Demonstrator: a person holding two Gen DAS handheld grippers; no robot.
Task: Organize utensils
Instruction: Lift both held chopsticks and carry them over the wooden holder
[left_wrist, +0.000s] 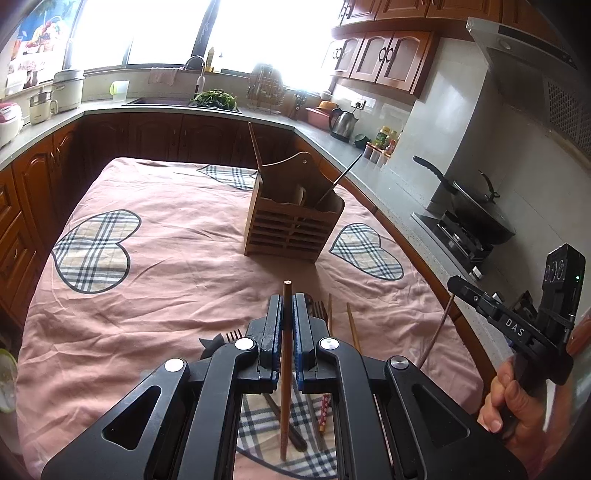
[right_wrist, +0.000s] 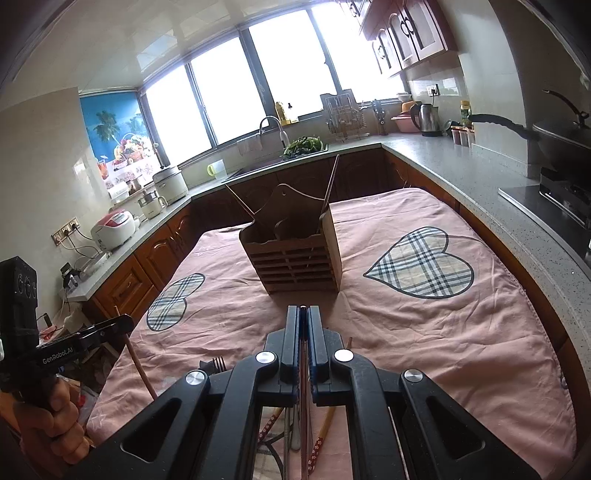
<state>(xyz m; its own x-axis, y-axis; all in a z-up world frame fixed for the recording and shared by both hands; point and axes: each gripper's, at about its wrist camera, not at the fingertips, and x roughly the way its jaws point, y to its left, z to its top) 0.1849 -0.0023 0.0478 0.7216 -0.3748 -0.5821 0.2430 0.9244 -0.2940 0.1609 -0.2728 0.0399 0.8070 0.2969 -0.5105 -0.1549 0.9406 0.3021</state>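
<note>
Left hand-held gripper (left_wrist: 287, 306) clamps a brown chopstick (left_wrist: 286, 369); right hand-held gripper (right_wrist: 304, 317) clamps a thin chopstick (right_wrist: 304, 406). Both sit near the wooden utensil holder (left_wrist: 293, 225) on the pink-clothed surface (left_wrist: 166, 258).

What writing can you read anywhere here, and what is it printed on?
"DAS" - white letters on the black arm of the right hand-held gripper, seen from the left wrist camera.
"GenRobot.AI" - white letters on the black arm of the left hand-held gripper, seen from the right wrist camera.
The labels on the jars by the kettle are too small to read.
</note>
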